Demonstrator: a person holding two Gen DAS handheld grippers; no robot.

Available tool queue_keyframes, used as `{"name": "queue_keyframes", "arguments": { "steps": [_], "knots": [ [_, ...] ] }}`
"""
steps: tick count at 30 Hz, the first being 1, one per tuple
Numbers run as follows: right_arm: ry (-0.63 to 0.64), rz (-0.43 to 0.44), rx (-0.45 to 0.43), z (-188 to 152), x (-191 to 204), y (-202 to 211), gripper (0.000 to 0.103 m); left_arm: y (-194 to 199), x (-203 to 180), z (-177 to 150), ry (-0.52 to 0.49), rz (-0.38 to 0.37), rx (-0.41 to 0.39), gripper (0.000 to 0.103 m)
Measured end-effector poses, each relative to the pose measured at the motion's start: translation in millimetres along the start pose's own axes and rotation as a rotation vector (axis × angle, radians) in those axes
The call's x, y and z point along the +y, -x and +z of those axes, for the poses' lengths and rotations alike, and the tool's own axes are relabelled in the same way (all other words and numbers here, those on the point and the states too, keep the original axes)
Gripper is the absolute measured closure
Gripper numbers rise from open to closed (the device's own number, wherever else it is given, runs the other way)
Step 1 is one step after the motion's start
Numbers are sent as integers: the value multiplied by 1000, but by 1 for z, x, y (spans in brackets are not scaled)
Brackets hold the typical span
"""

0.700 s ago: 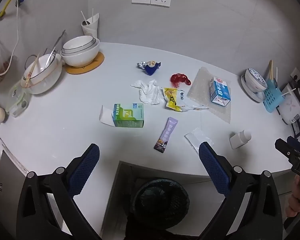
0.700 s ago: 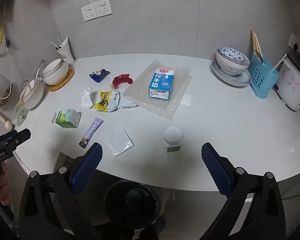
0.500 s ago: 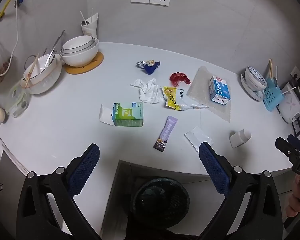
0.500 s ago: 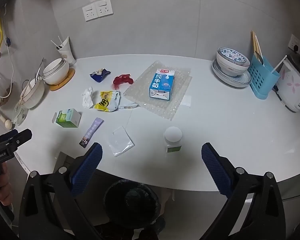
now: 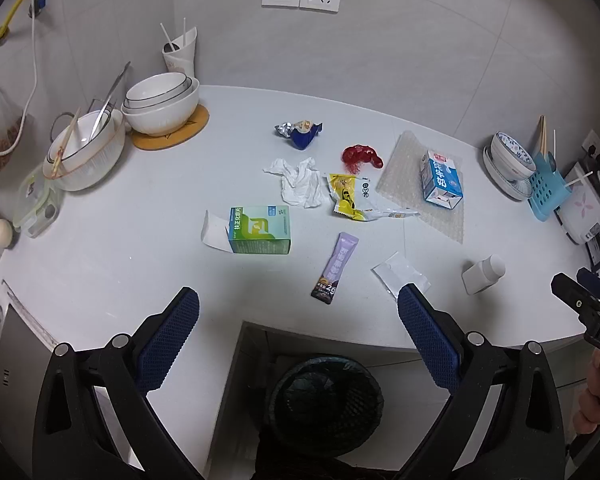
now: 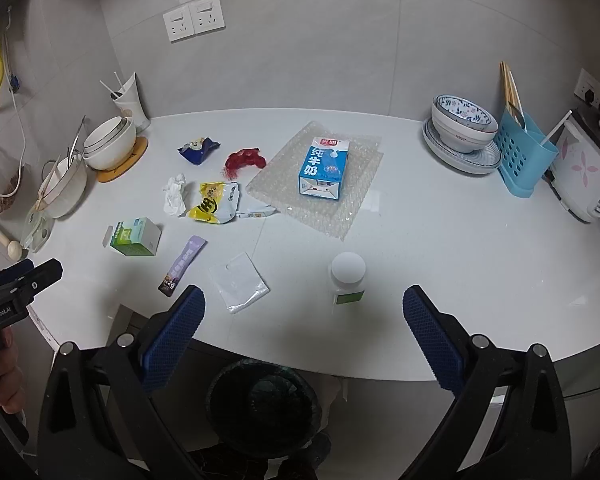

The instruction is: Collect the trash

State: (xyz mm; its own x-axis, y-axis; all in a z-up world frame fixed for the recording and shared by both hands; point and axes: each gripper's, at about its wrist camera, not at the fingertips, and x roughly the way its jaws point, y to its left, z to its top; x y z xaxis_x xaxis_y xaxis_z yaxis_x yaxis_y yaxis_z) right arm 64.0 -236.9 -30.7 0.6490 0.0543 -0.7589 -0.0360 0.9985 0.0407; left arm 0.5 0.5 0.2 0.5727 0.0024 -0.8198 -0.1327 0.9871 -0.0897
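Left claw spread wide, empty, above the near tabletop edge. Trash on tabletop, left to right: green box, purple sachet, milk carton, white bottle. Right claw likewise wide, empty. Bin below edge.

Right hand-held gripper agape — white bottle between fingers.
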Motion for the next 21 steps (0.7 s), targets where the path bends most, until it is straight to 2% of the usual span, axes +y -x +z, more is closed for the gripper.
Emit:
{"name": "queue_keyframes", "arguments": {
  "steps": [21],
  "knots": [
    [-16, 4, 4, 1, -2, -2, 8, 0, -3, -1, 6, -21, 6, 6]
  ]
}}
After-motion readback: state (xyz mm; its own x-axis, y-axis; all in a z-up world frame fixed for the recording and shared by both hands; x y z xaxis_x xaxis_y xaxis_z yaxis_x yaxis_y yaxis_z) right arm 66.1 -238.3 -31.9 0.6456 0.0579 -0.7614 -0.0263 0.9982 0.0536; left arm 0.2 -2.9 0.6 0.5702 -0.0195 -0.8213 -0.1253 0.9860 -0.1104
